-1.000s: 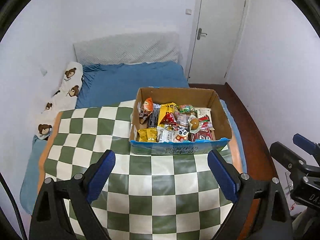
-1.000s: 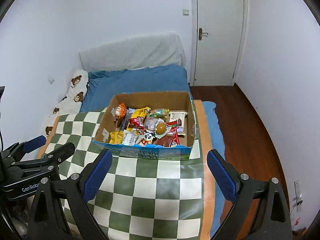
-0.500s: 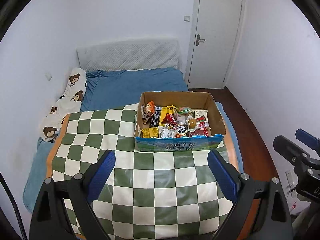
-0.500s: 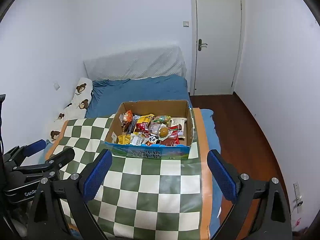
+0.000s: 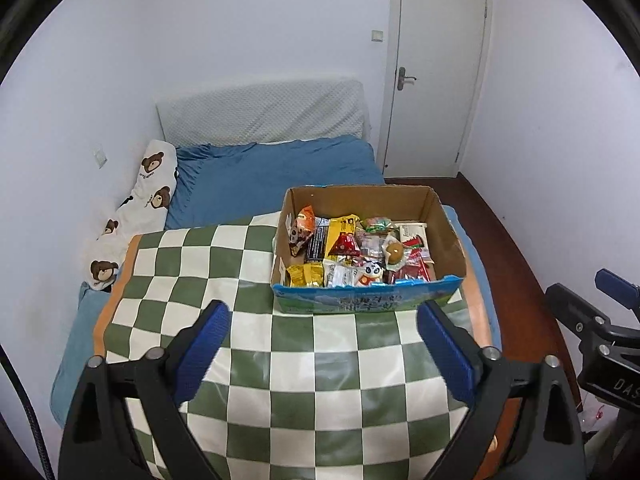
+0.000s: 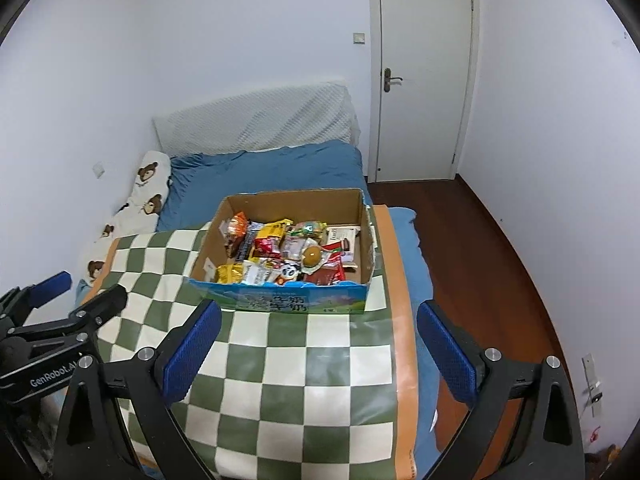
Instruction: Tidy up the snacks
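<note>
A cardboard box [image 5: 452, 236] with a blue printed front sits on a green-and-white checked cloth [image 5: 248, 344] on a bed. It holds several wrapped snacks [image 5: 352, 252], among them orange, yellow and red packets and a panda-printed one. My left gripper [image 5: 322, 344] is open and empty, held above the cloth well short of the box. In the right wrist view the box [image 6: 288, 300] lies ahead, and my right gripper [image 6: 318, 344] is open and empty, also short of it.
The bed has a blue sheet [image 5: 276, 176], a bear-print pillow [image 5: 148, 196] at the left wall and a padded headboard [image 5: 260, 112]. A white door [image 5: 436, 76] stands at the back right. Dark wood floor [image 6: 492, 268] runs along the bed's right side.
Both grippers have drawn back and risen from the box, so it looks smaller and farther away. Both stay open and empty. The box and snacks have not moved.
</note>
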